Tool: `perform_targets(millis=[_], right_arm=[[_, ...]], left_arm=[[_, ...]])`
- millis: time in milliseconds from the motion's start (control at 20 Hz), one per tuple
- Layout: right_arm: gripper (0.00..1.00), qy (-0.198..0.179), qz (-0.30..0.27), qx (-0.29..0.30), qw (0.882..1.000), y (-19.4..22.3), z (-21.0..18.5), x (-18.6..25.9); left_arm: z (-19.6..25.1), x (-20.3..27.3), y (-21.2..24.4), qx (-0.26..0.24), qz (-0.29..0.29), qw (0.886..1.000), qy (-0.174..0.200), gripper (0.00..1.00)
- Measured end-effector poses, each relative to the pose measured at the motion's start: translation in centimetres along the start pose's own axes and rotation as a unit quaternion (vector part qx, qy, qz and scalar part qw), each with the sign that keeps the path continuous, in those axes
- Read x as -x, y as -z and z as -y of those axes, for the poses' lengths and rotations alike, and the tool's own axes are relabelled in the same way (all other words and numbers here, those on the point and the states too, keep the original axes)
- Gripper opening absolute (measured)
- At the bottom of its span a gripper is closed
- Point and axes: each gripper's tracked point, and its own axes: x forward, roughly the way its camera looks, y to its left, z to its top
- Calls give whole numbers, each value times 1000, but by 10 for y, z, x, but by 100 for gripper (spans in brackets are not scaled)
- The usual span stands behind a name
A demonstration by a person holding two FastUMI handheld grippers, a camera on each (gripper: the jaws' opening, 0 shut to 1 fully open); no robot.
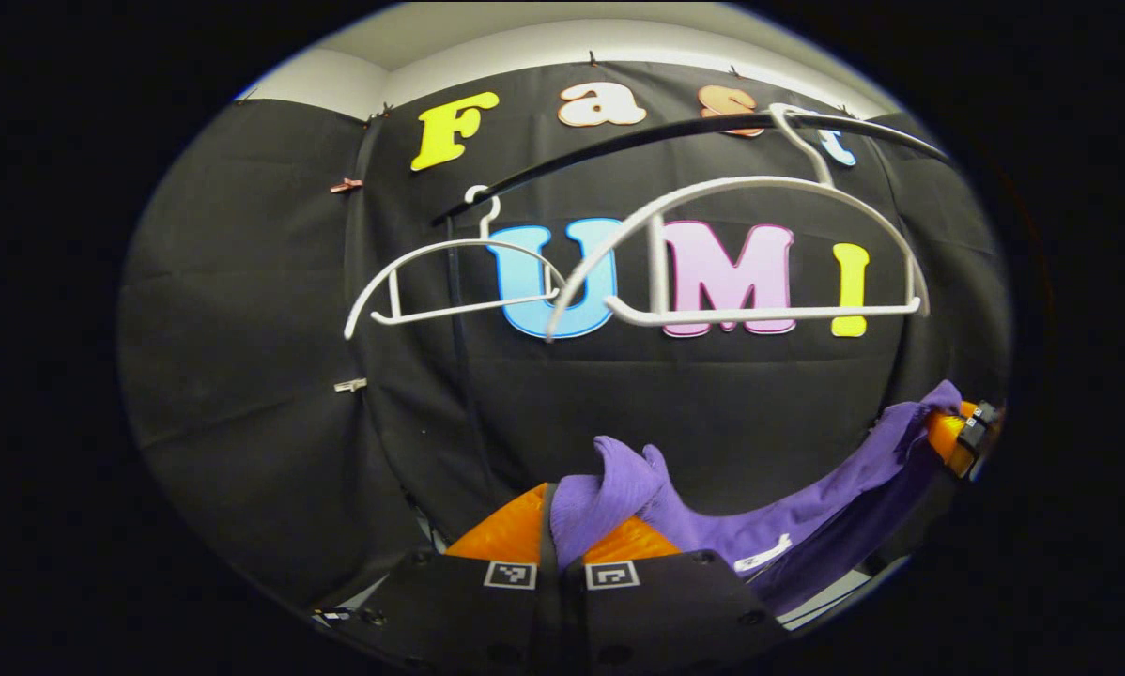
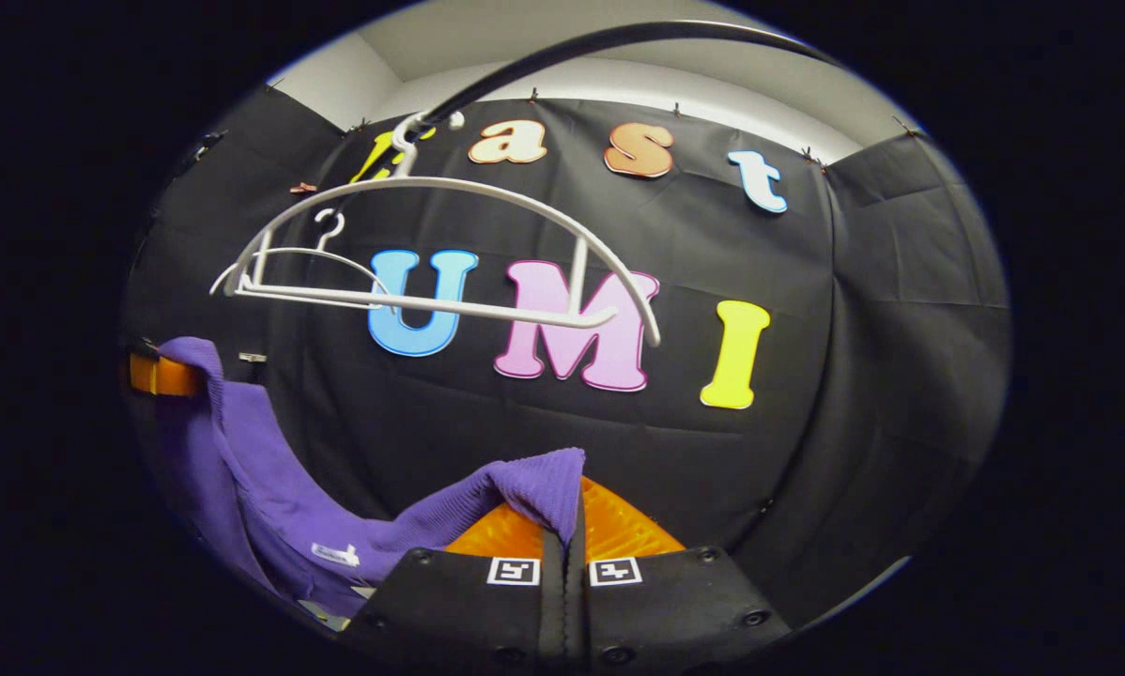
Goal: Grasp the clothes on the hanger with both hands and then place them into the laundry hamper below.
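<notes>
While both grippers (image 1: 551, 535) (image 2: 562, 526) pinch garment (image 1: 788, 526), hangers (image 1: 741, 253) bare.

black cloth wall (image 1: 243, 329) under a pale ceiling (image 2: 525, 47), black rail (image 1: 619, 145) overhead.

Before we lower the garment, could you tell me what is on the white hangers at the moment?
Nothing: both white hangers hang bare on the black rail. The purple garment sags below, clamped by the left gripper and right gripper.
</notes>
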Motion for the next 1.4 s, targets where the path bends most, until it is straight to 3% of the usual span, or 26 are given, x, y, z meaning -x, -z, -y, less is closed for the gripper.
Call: perform_targets(millis=[350, 600, 850, 1050, 1400], right_arm=[[5, -62, 27, -21, 998, -57, -39, 36], [6, -72, 17, -50, 996, -62, -37, 49], [5, -89, -61, -54, 993, 6, -51, 50], [5, -115, -143, -47, 982, 83, -62, 52], [5, -116, -308, -70, 942, 227, -62, 58]], left_arm=[[85, 43, -37, 21, 40, 993, 105, 5], [113, 63, -48, 32, 54, 987, 149, 5], [129, 55, 11, 37, 11, 985, 168, 5], [138, 42, 83, 26, -56, 982, 178, 5], [148, 11, 203, 53, -197, 962, 182, 5]])
